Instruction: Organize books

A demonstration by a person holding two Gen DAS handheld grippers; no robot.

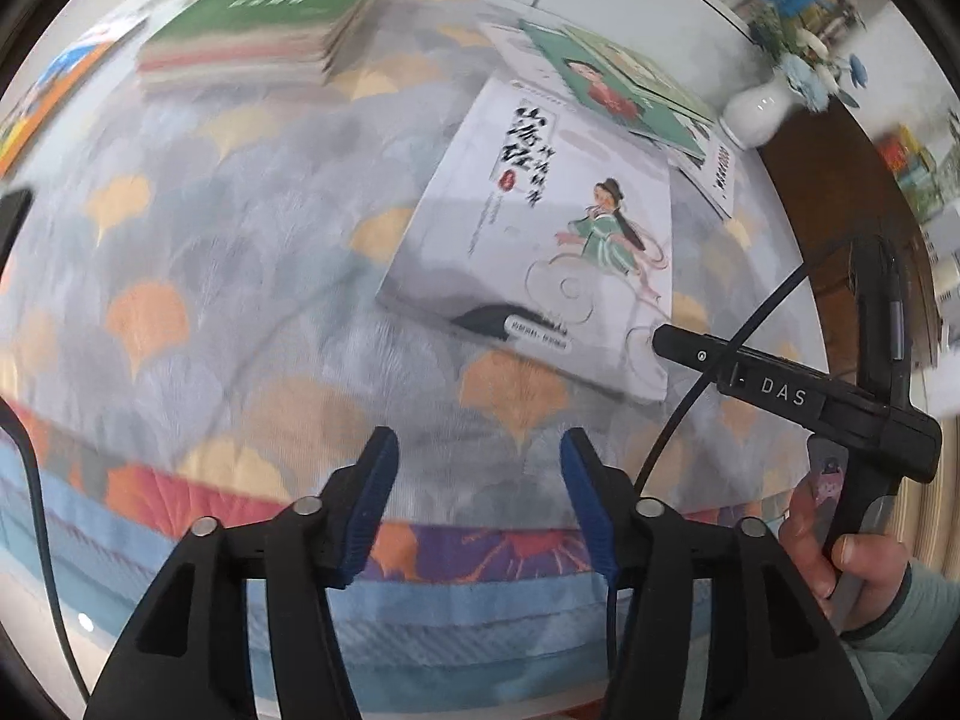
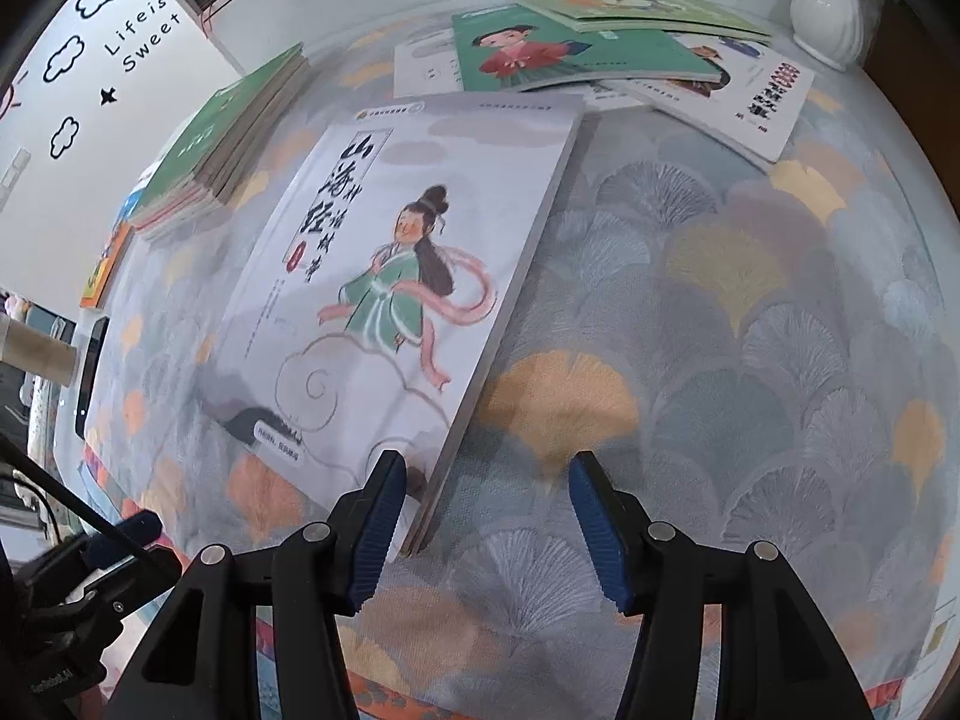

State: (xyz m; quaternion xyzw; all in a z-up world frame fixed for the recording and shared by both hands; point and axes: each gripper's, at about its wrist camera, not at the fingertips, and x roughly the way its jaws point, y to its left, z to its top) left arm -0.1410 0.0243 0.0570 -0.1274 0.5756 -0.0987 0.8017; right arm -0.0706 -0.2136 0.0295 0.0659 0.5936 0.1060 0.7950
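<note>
Blue pads of my left gripper (image 1: 479, 498) stand apart over the patterned tablecloth (image 1: 210, 276), holding nothing. Far left sits the finished stack of books (image 1: 252, 36); the white storybook (image 1: 540, 228) lies loose to the right, with a scattered pile of books (image 1: 624, 90) beyond it by the white vase (image 1: 756, 114).

From the right wrist, my right gripper (image 2: 486, 510) is released too; its left pad overlaps the storybook's near corner and the other is clear, so nothing is pinched. I judge the job roughly half done: the storybook and the scattered ones still need stacking.
</note>
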